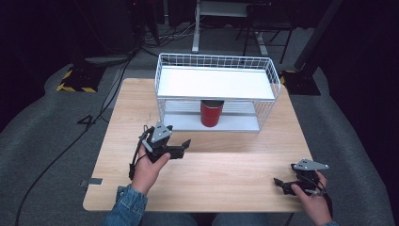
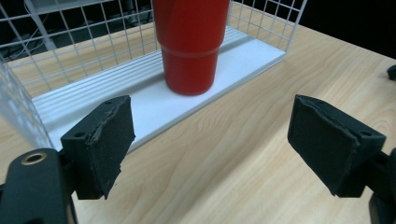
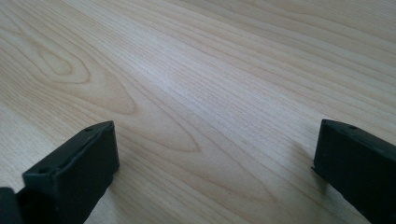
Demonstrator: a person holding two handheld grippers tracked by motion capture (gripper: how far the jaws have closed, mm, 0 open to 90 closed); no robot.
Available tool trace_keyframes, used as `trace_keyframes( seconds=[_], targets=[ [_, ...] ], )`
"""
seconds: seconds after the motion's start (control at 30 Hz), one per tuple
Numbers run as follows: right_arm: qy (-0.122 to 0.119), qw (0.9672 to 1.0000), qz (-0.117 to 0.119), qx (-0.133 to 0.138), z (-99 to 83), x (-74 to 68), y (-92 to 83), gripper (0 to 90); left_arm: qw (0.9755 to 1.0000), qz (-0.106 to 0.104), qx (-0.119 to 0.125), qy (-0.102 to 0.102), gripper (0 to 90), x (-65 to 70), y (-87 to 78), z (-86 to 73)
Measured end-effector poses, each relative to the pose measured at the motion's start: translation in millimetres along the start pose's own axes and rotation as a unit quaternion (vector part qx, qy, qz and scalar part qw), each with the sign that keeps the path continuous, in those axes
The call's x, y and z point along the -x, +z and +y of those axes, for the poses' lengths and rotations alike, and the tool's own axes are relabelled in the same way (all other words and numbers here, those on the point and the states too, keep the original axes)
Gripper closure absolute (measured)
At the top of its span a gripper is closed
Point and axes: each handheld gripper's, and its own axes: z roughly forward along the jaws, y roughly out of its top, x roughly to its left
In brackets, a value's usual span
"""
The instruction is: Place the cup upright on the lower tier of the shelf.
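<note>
Claws left (image 2: 210,144) and right (image 3: 215,172) gape apart; red cup (image 2: 191,42) stands upright in wire rack (image 2: 70,42).

Table (image 3: 196,93): pale wood grain, matt. Red tumbler (image 2: 191,42): smooth, glossy. Rack (image 1: 216,61): white wire. Left tongs (image 2: 210,140): rough black foam pads (image 2: 105,140).

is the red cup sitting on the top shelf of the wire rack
No, the red cup stands upright on the bottom shelf of the wire rack, under the white top shelf.
</note>
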Motion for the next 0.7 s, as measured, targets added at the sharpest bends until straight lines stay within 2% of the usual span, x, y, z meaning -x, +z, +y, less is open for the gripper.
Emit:
trace_keyframes(
  seconds=[0.4, 0.53, 0.7],
  targets=[
    [0.0, 1.0, 0.0, 0.0, 0.0, 0.0, 0.0, 0.1, 0.9997, 0.005, -0.021, 0.007, 15.4, -6.0, -32.9, -25.3],
    [0.0, 1.0, 0.0, 0.0, 0.0, 0.0, 0.0, 0.1, 0.9988, 0.008, -0.041, 0.027, 15.5, -7.3, -40.4, -37.2],
    [0.001, 1.0, 0.0, 0.0, 0.0, -0.1, 0.0, 0.1, 0.9978, 0.005, -0.064, 0.017, 15.5, -9.7, -46.3, -51.6]
  ],
)
